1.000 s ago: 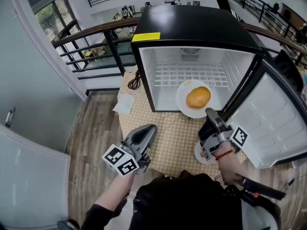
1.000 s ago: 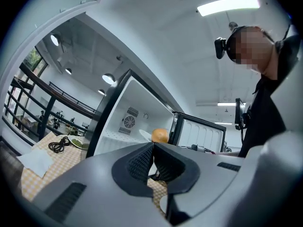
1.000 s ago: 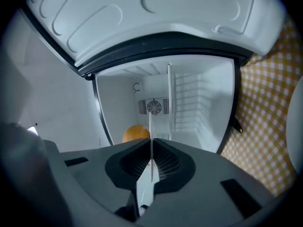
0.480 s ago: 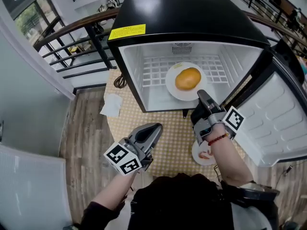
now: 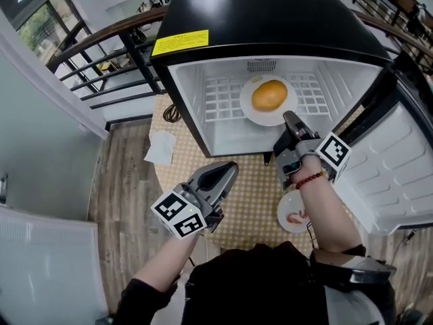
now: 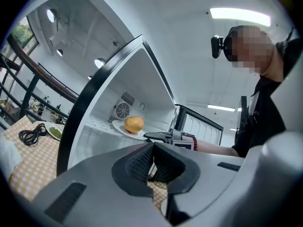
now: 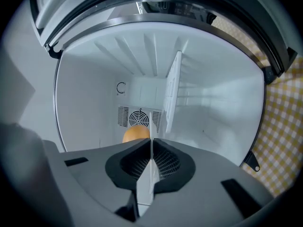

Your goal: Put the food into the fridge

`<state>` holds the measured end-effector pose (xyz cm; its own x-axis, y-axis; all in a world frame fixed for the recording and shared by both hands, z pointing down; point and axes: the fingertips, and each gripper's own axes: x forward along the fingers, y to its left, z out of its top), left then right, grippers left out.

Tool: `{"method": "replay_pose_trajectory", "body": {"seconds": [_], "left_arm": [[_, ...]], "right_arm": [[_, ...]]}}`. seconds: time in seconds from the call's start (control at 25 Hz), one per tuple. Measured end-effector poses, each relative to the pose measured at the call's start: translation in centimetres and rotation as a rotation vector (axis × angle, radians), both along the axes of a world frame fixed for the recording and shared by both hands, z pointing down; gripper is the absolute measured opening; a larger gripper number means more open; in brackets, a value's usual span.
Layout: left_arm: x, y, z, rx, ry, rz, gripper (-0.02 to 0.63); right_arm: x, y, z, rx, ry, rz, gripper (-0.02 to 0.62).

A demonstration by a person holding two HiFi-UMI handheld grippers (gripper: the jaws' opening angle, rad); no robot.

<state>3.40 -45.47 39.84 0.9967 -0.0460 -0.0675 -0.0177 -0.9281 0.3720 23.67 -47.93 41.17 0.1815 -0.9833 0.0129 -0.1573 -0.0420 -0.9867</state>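
Note:
An orange bun [image 5: 269, 95] lies on a white plate [image 5: 256, 111], held inside the open black fridge [image 5: 270, 19] above its wire shelf [image 5: 223, 103]. My right gripper [image 5: 292, 119] is shut on the plate's near rim. In the right gripper view the plate [image 7: 150, 174] shows edge-on between the pads, with the bun [image 7: 136, 133] behind them. My left gripper [image 5: 229, 170] hangs over the table in front of the fridge, shut with nothing in it. From the left gripper [image 6: 152, 161] view, the bun [image 6: 134, 124] and the right gripper [image 6: 168, 136] show at the fridge opening.
The fridge door [image 5: 399, 175] stands open at the right. A small plate [image 5: 296, 213] with pink food lies on the checkered table [image 5: 250, 188] under my right forearm. A black cable [image 5: 170, 114] and a white napkin [image 5: 161, 147] lie left of the fridge. A plate of greens [image 6: 56, 131] is there too.
The right gripper has carried the plate and bun deeper into the fridge. The left gripper has moved toward the fridge.

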Motion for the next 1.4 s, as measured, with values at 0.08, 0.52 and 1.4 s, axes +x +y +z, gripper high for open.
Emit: {"method": "replay_pose_trajectory", "body": {"seconds": [0.08, 0.52, 1.4], "left_arm": [[0.1, 0.2, -0.3, -0.015, 0.016, -0.014, 0.015], [-1.1, 1.8, -0.5, 0.023, -0.01, -0.038, 0.015], [-3.2, 2.4, -1.5, 0.032, 0.0, -0.076, 0.015]], "right_arm": [[0.2, -0.2, -0.2, -0.025, 0.02, 0.005, 0.026], [1.0, -1.1, -0.9, -0.102, 0.085, 0.03, 0.026], [1.5, -2.5, -2.2, -0.429, 0.691, 0.005, 0.071]]}}
